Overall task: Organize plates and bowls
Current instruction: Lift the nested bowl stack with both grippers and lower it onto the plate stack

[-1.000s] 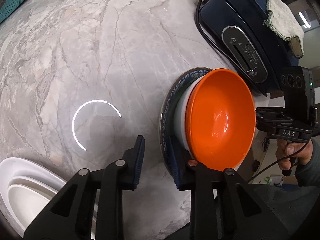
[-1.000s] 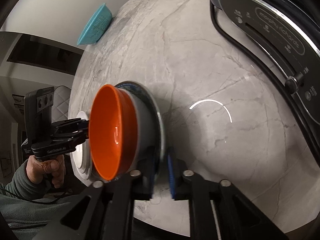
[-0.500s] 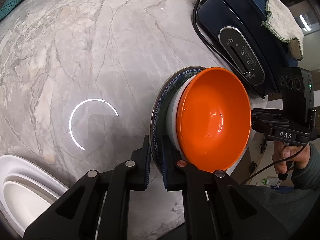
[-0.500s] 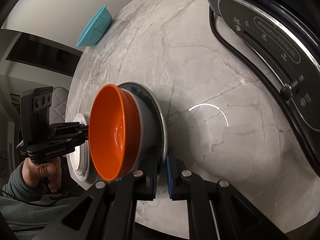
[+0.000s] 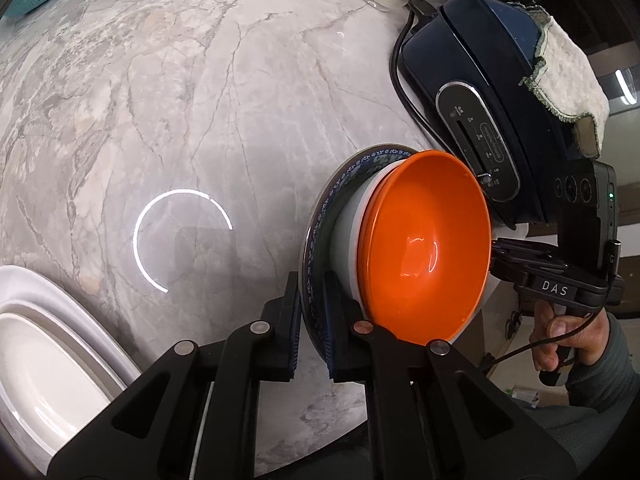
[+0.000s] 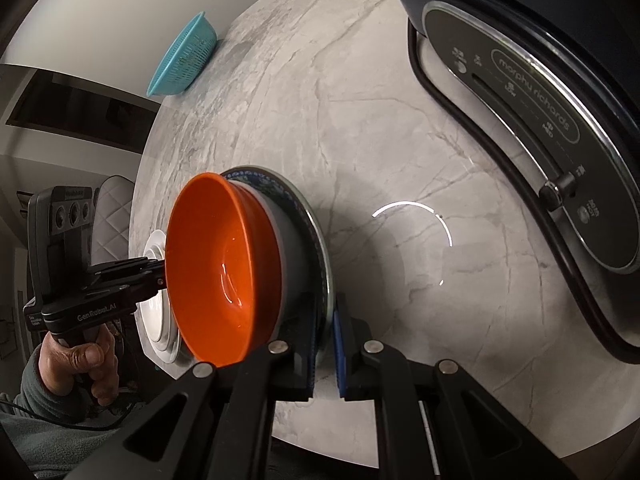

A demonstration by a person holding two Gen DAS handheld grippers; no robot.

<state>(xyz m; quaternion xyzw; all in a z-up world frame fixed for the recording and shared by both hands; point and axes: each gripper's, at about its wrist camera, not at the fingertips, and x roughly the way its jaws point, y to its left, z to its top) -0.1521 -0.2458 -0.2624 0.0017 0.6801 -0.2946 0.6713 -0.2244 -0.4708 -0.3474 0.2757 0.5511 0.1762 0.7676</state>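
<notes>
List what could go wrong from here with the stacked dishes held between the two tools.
1. The orange bowl sits loose in the white bowl on the blue-patterned plate. Each tool, left and right, pinches only the plate's rim, so a tilt may spill the bowls.
2. Uneven hand motion could twist the rim from a pad.
3. The dark appliance and its cord lie near; the stack might clip them.
</notes>
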